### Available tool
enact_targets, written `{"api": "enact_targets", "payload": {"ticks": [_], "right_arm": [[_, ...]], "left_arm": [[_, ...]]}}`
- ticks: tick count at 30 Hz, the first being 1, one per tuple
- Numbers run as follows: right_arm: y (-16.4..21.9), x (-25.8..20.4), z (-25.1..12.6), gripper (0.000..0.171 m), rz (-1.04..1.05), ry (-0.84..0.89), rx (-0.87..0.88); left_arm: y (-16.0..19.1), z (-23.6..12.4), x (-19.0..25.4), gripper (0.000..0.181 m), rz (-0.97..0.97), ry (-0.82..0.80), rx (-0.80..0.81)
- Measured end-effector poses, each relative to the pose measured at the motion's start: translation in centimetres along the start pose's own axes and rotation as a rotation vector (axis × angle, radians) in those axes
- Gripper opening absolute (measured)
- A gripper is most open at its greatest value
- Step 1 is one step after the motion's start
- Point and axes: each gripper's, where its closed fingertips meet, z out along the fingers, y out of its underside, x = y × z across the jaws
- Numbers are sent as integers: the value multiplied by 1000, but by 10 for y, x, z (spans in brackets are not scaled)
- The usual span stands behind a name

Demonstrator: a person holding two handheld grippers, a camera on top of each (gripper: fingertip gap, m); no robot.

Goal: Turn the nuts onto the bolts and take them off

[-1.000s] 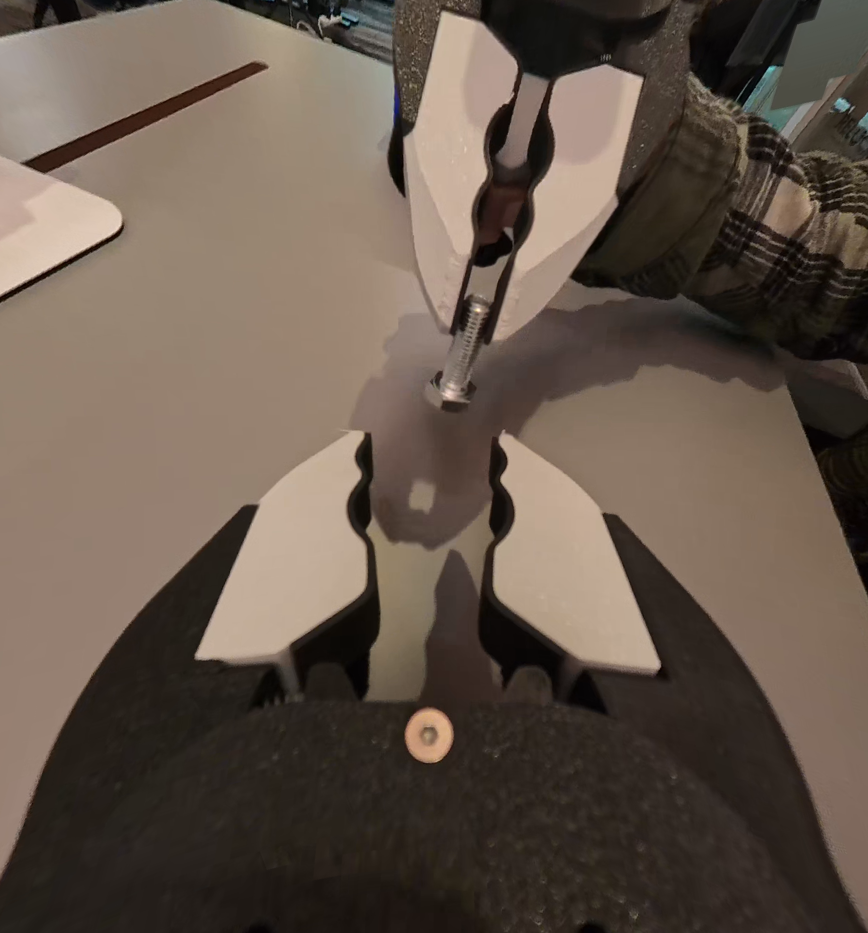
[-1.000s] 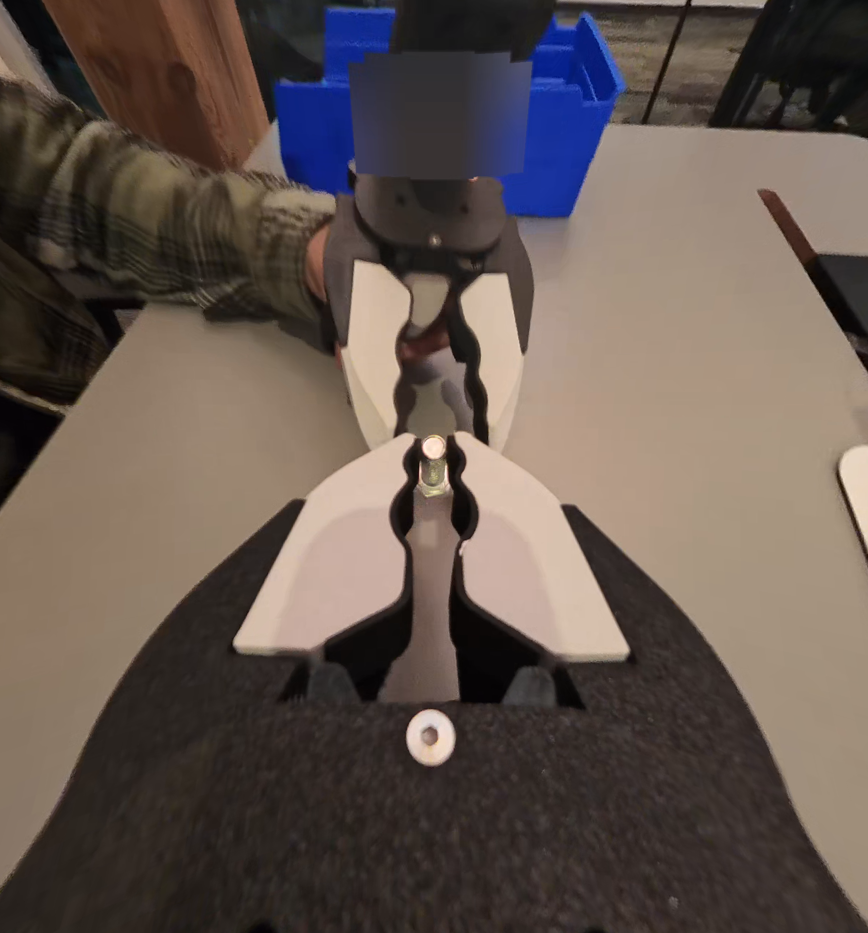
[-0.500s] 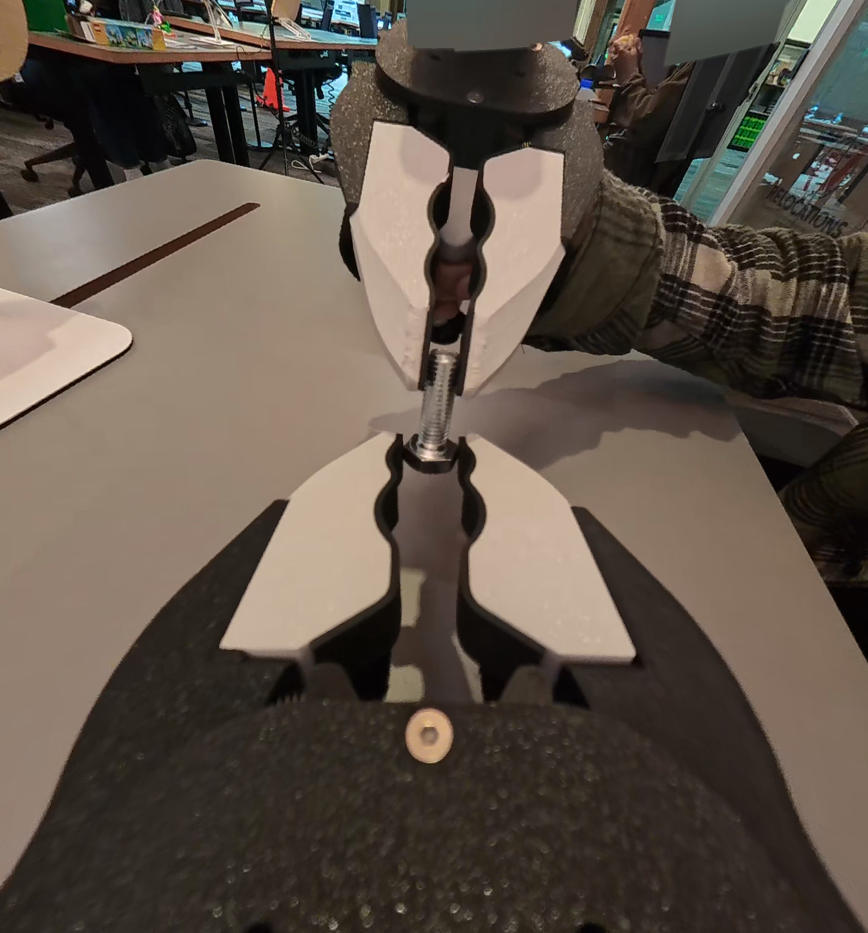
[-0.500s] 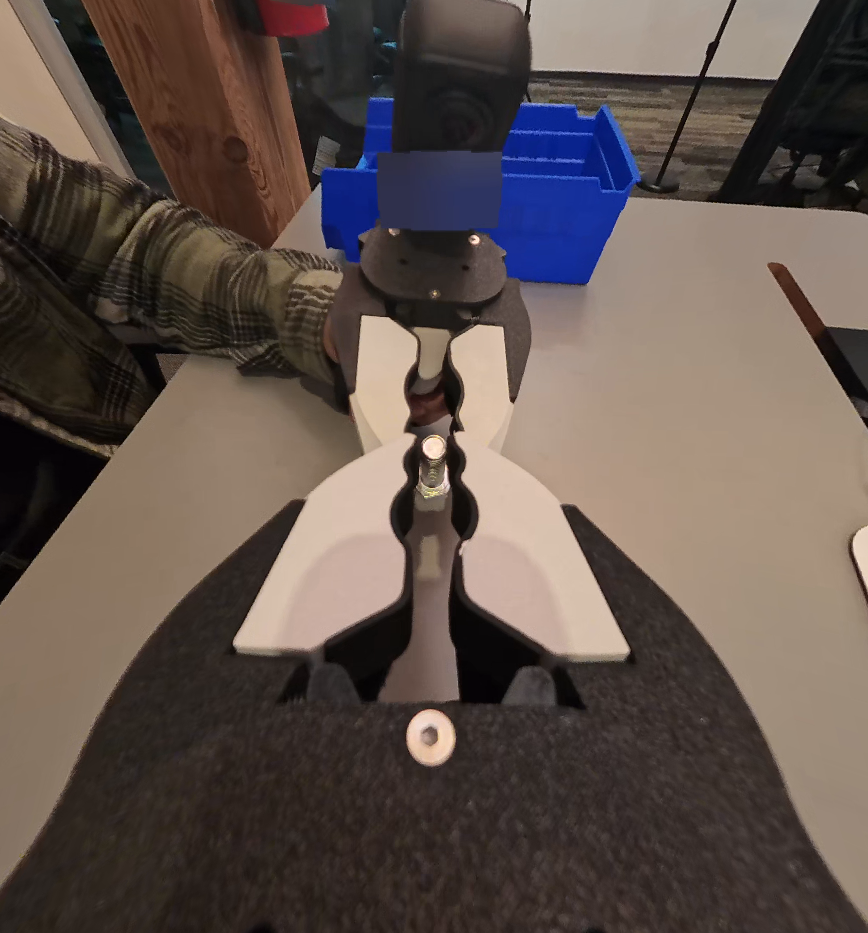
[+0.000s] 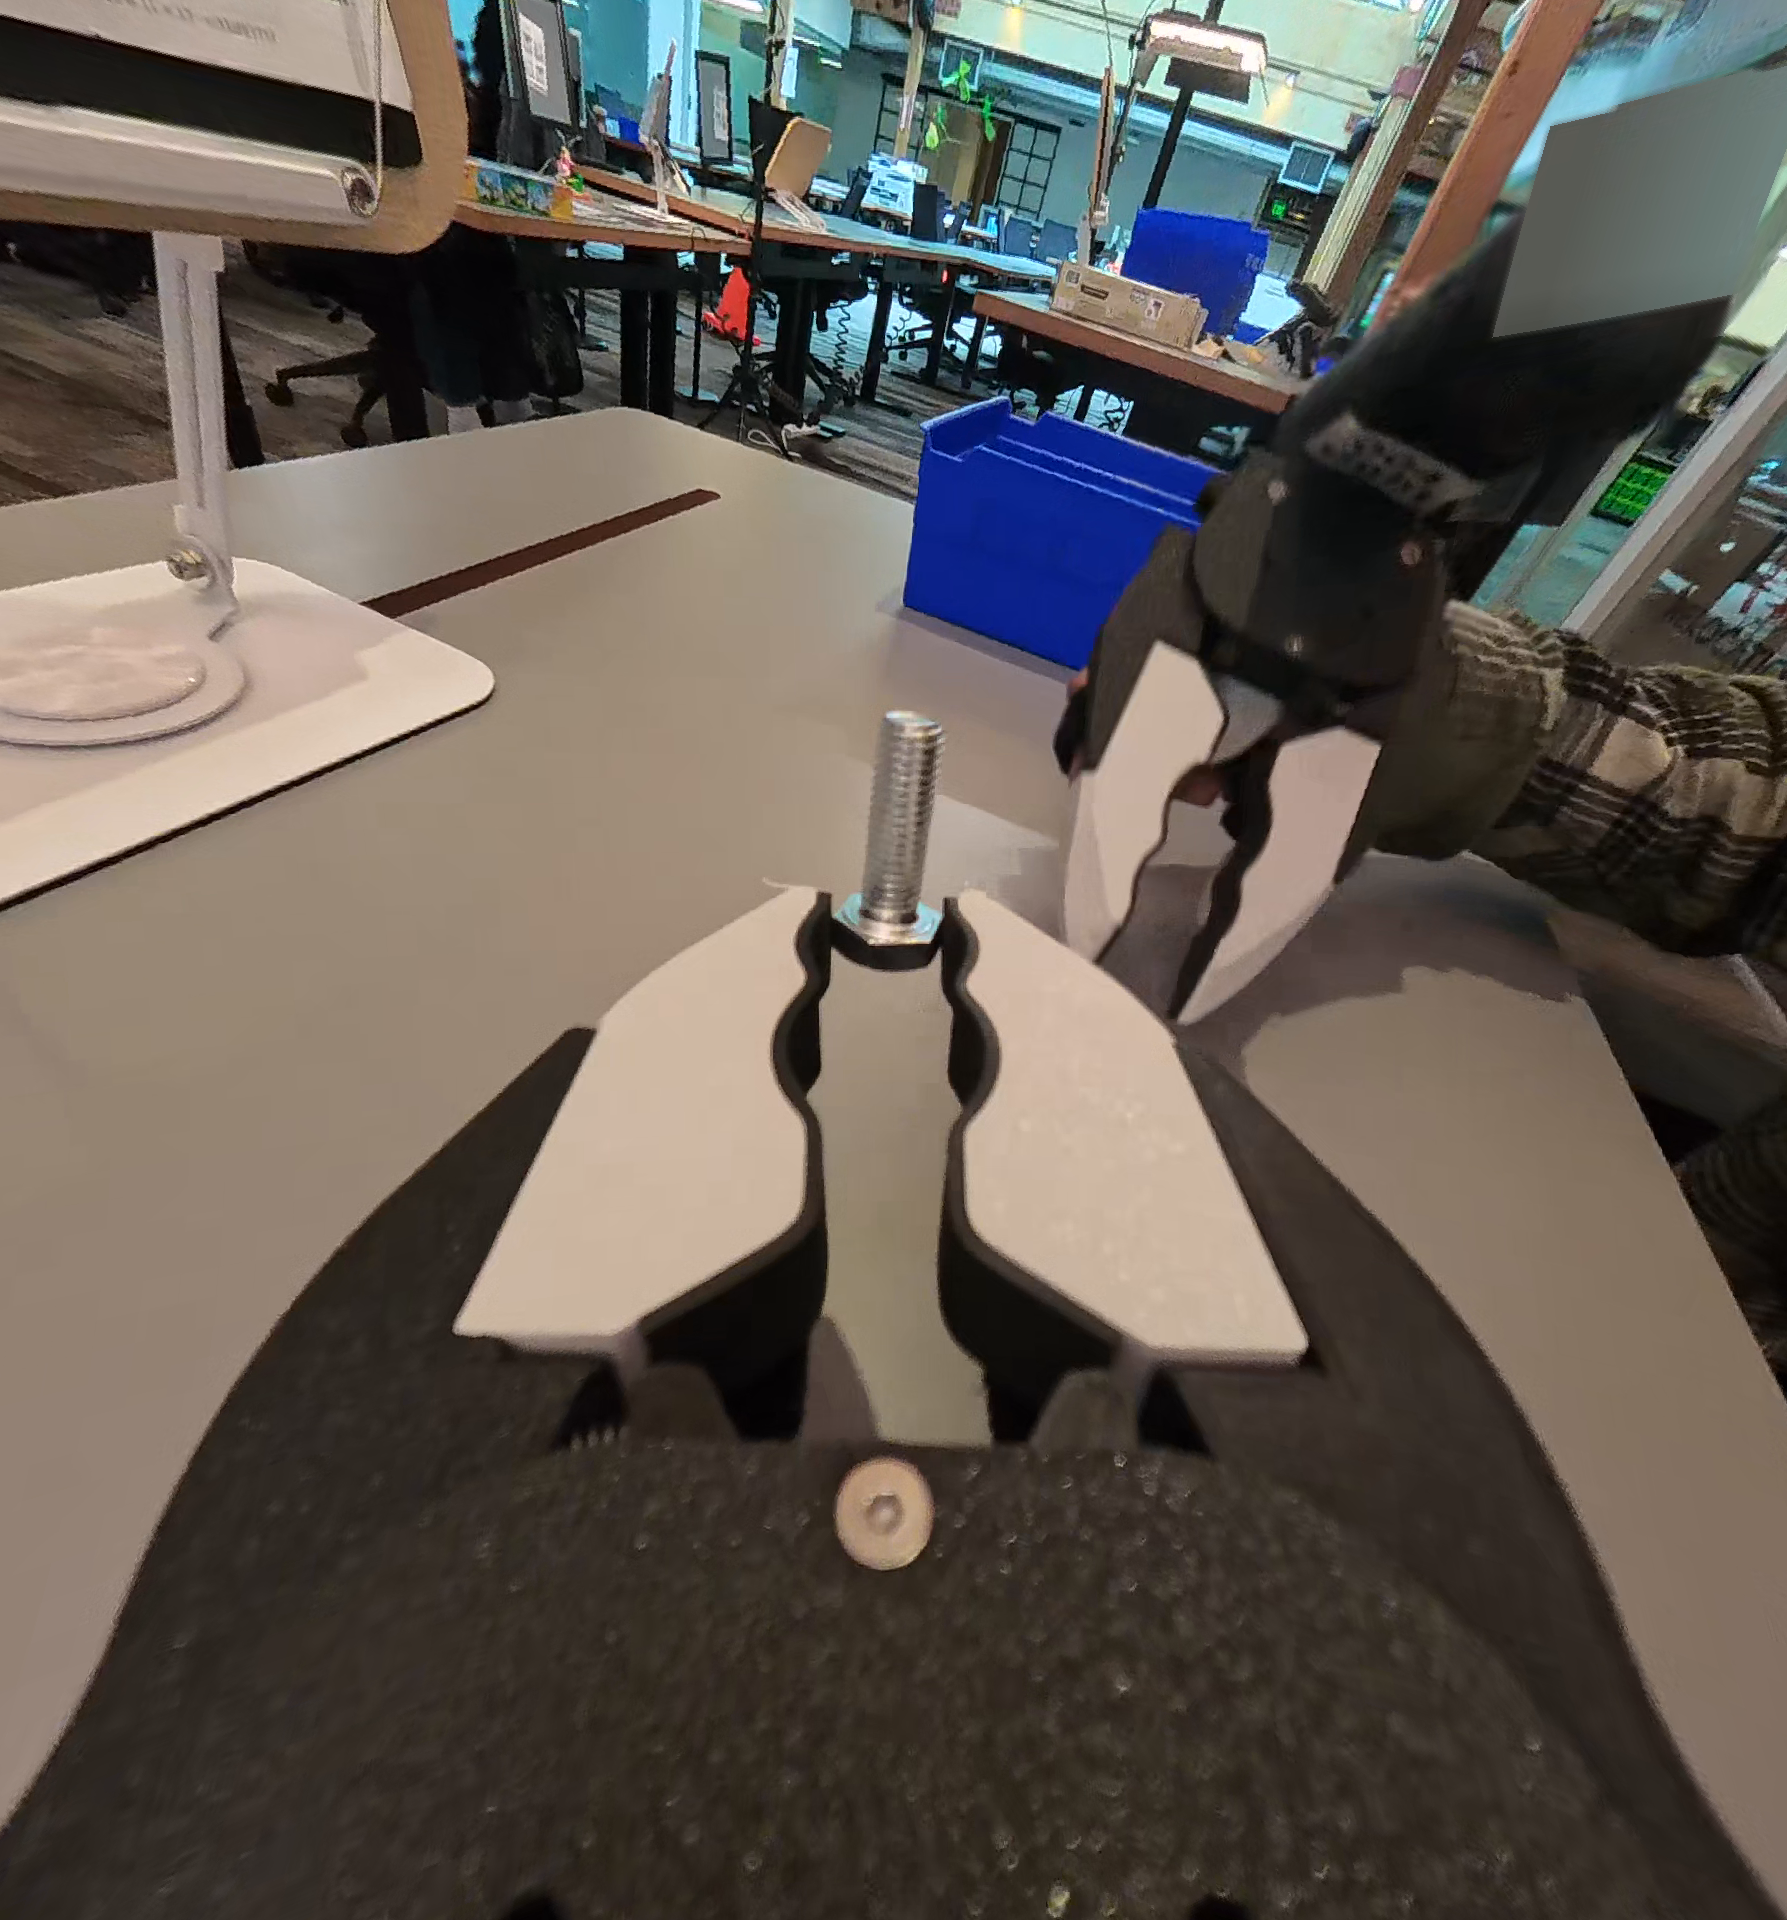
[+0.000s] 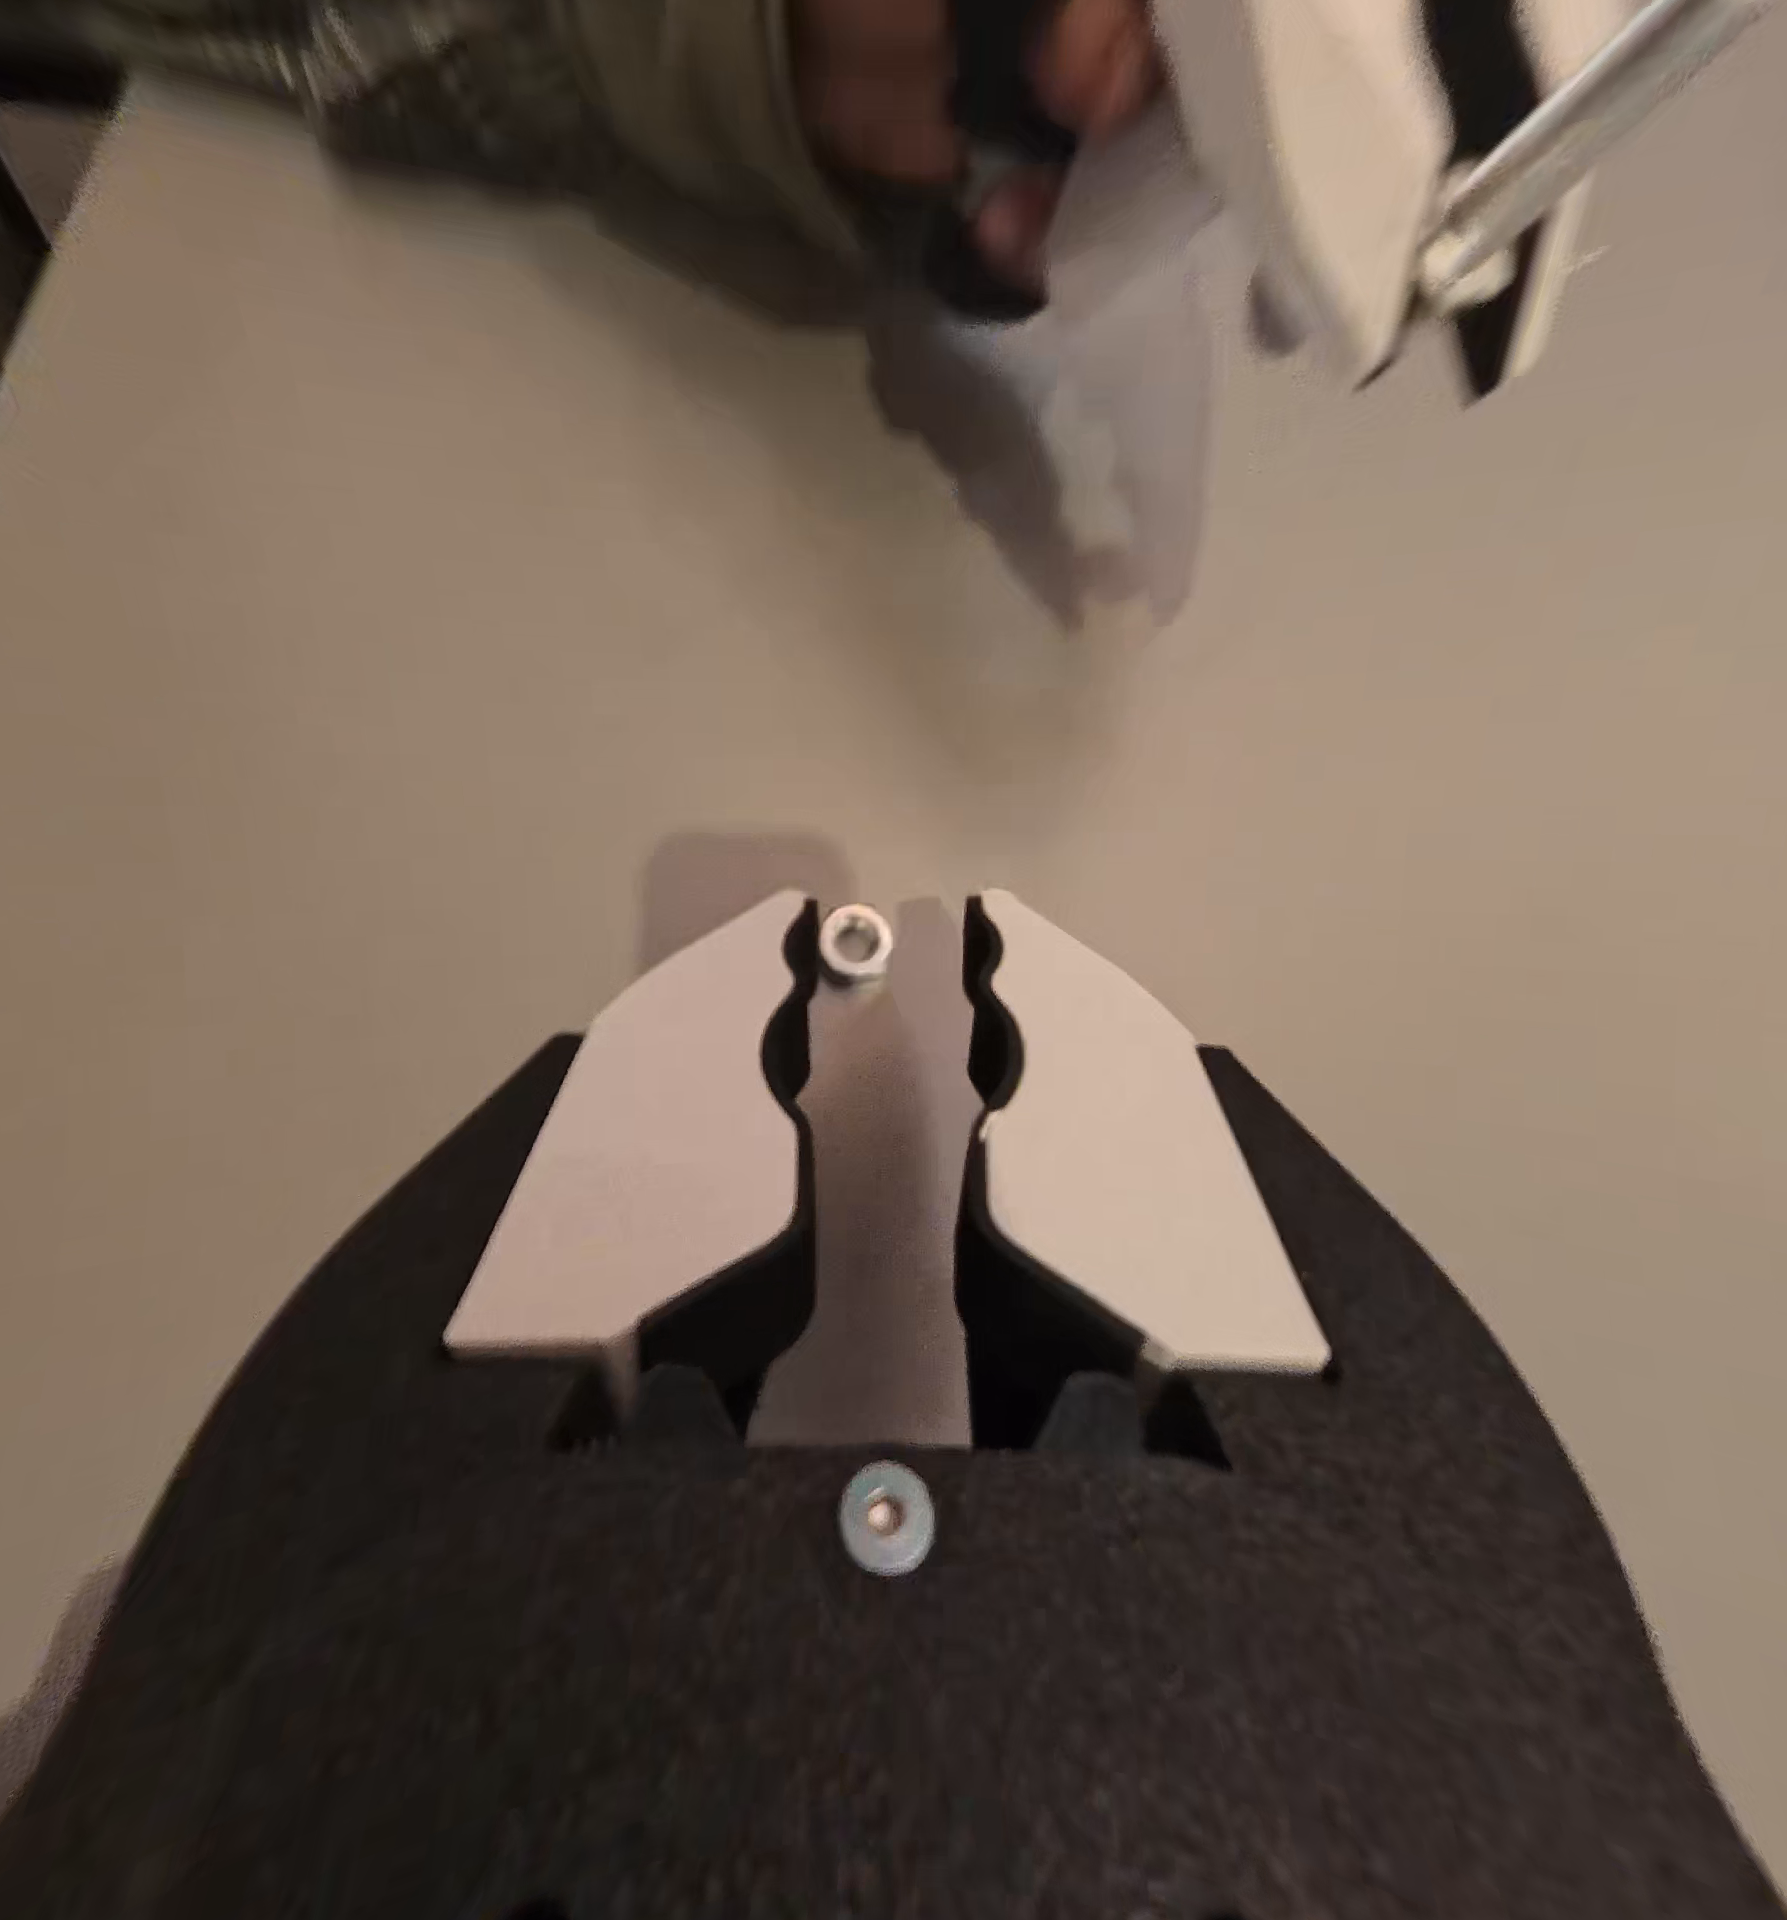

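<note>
A silver bolt (image 5: 904,810) stands upright, thread end up, with its hex head clamped between the tips of my left gripper (image 5: 884,914). My right gripper (image 5: 1143,982) hangs to the right of it, tips down near the grey table (image 5: 556,831). In the right wrist view my right gripper (image 6: 889,914) is open, looking down on the table. A small silver nut (image 6: 855,948) lies flat between its tips, close to the left finger. My left gripper (image 6: 1421,384) with the bolt (image 6: 1554,156) shows blurred at the top right.
A blue bin (image 5: 1045,540) stands at the table's far edge behind the right gripper. A white stand base (image 5: 193,686) lies at the left. A plaid sleeve (image 5: 1647,790) reaches in from the right, where the table edge runs. My right fingertips sit around 11 cm from my left ones.
My right gripper let go of the bolt, opened and moved down over the nut on the table. My left gripper closed on the bolt's head and now holds it alone, upright.
</note>
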Motion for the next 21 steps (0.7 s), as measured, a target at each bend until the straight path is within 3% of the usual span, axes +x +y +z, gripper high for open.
{"api": "enact_targets", "payload": {"ticks": [12, 21], "right_arm": [[28, -7, 32, 22, 47, -67, -122], [16, 0, 19, 18, 127, -53, 6]], "left_arm": [[1, 2, 6, 20, 31, 11, -14], [4, 6, 8, 20, 33, 23, 7]]}}
